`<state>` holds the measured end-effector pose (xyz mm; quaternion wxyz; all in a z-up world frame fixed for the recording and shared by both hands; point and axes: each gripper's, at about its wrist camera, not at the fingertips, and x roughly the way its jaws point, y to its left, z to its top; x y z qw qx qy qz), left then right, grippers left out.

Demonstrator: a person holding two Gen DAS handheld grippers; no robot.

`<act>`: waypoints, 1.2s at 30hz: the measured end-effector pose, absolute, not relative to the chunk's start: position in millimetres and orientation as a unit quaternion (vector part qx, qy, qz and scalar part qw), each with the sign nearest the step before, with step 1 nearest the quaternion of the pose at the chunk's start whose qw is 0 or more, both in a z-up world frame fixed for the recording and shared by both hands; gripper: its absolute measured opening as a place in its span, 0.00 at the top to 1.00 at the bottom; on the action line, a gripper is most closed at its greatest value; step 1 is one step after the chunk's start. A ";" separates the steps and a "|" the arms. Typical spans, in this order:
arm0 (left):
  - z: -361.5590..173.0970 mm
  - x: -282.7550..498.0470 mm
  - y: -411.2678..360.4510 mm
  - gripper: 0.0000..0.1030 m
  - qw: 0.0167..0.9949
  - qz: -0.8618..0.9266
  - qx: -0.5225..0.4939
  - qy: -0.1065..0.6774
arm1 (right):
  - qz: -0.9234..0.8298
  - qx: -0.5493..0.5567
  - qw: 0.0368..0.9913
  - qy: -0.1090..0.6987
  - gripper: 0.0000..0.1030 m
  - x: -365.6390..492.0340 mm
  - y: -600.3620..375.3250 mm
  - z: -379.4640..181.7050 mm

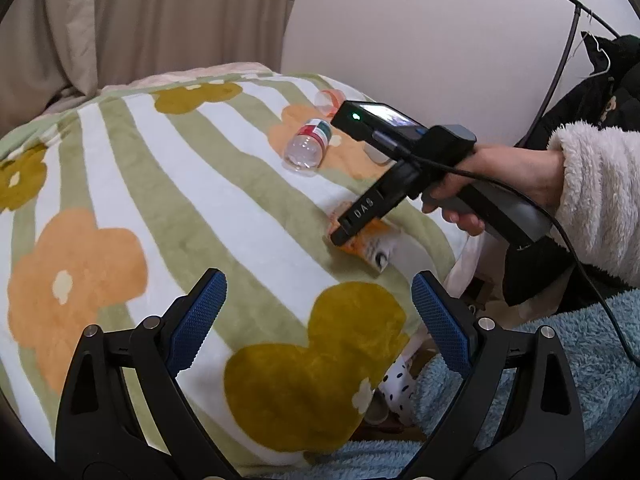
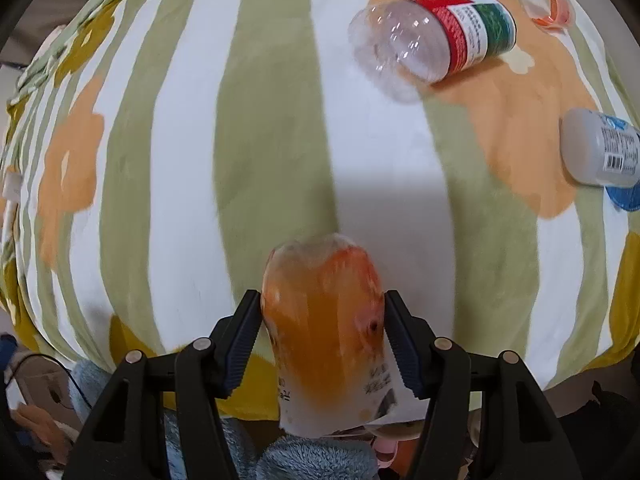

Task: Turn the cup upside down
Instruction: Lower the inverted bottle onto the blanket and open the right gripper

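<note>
Striped green-and-white blanket (image 2: pixel 280 128) with orange and mustard flowers covers a bed set against a pale wall and beige curtain; it serves as the working surface. Right hand-held gripper (image 2: pixel 324 344) — clenched on the cup (image 2: pixel 324 320), an orange-printed paper or plastic cup caught across its body between the two ribbed pads. The cup lies roughly along the fingers, its far end toward the blanket, its near end toward the camera; which end is the mouth cannot be told. A side grip of this kind is judged to suit a wrist roll, so that the cup may be turned over without regrasping. In the left wrist view the same tool appears at right, held by a hand (image 1: pixel 496 176) in a fleece sleeve, its finger lettered "DAS". Left hand-held gripper (image 1: pixel 318 312) — released, jaws wide, hovering above the blanket and holding nothing. Lying apart on the blanket: a clear bottle (image 2: pixel 432 36) with red-green label, a white bottle (image 2: pixel 600 148) with barcode, a small orange-rimmed cup (image 2: pixel 546 0). Label print is too small to read.
</note>
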<state>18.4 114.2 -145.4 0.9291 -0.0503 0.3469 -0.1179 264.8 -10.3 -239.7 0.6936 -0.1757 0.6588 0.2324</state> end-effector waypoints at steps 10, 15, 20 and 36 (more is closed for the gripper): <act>-142.5 7.5 111.5 0.09 0.933 -0.119 -0.045 0.338 | 0.213 -0.211 0.679 0.671 0.44 269.0 1.8 -233.4; -142.3 6.4 114.7 0.09 0.933 -0.119 -0.051 0.337 | 0.209 -0.236 0.657 0.685 0.44 273.5 28.8 -248.4; -142.4 5.9 115.6 0.09 0.932 -0.120 -0.052 0.337 | 0.212 -0.242 0.647 0.691 0.44 271.0 34.8 -254.3; -141.1 12.6 112.9 0.09 0.943 -0.090 -0.059 0.316 | 0.378 -0.059 0.817 0.431 0.45 236.4 -29.7 -200.0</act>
